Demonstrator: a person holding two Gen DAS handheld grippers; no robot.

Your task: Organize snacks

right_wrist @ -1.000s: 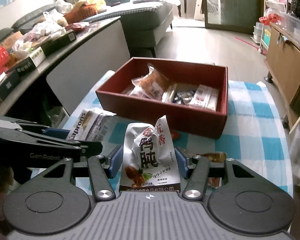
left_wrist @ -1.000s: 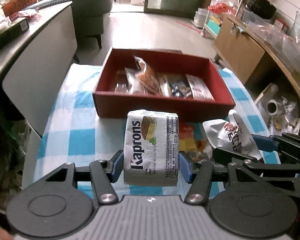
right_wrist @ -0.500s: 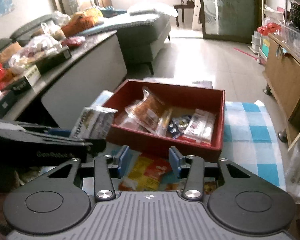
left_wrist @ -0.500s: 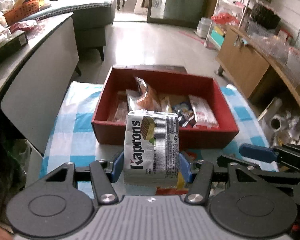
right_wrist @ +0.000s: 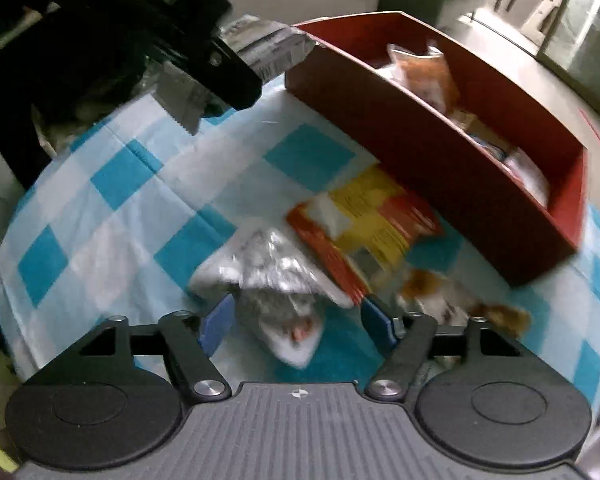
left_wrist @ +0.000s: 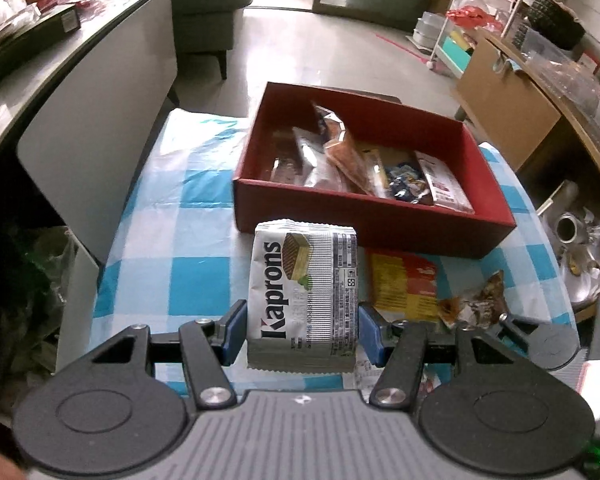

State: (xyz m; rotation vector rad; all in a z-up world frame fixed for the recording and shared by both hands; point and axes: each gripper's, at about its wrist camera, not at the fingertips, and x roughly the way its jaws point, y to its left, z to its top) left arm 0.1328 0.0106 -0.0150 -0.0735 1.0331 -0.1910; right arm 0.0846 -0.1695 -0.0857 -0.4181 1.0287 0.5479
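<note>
Now the left gripper (left_wrist: 303, 330) pinches a white-and-grey Kaprons wafer pack (left_wrist: 305, 296) upright, just in front of the red rectangular cardboard box (left_wrist: 374, 222) holding snacks. Right gripper (right_wrist: 296, 326) is spread apart over a crumpled silver foil pouch (right_wrist: 272, 276) lying on the blue-white checked tablecloth (right_wrist: 112, 220), beside a yellow-red flat packet (right_wrist: 364, 228).

Each hand-held gripper (left_wrist: 302, 330) is black, with blue fingers (left_wrist: 233, 332), silver screws and a ribbed grey body.
</note>
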